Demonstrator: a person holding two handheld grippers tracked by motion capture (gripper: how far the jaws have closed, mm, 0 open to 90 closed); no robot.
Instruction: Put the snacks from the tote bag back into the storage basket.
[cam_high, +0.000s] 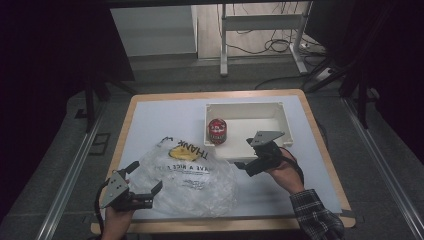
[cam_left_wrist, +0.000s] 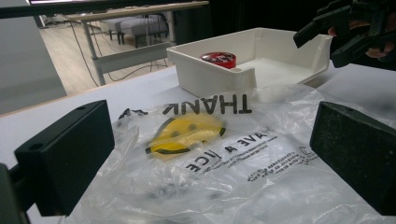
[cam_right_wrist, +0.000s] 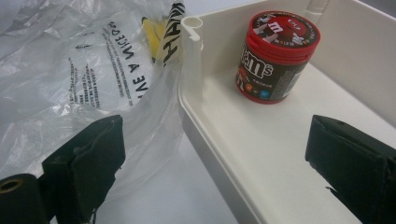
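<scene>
On the tabletop (cam_high: 150, 115), seen from above, a crumpled clear plastic bag (cam_high: 187, 182) lies toward the near left corner, and a white tray (cam_high: 280, 127) sits by the far right edge with a red-lidded candy jar (cam_high: 217, 131) upright in its left end. The left gripper (cam_high: 147, 181) hovers at the bag's near left edge, jaws spread and empty. The right gripper (cam_high: 245, 154) hangs over the tray's near wall, released too.

In the left gripper view, the bag (cam_left_wrist: 205, 154) lies between wide black jaws, untouched, the tray (cam_left_wrist: 210, 77) beyond it.

In the right gripper view, parted jaws straddle the tray's wall (cam_right_wrist: 205, 135); the jar (cam_right_wrist: 275, 56) stands well ahead, and the bag (cam_right_wrist: 70, 70) presses against the tray's outer side.
</scene>
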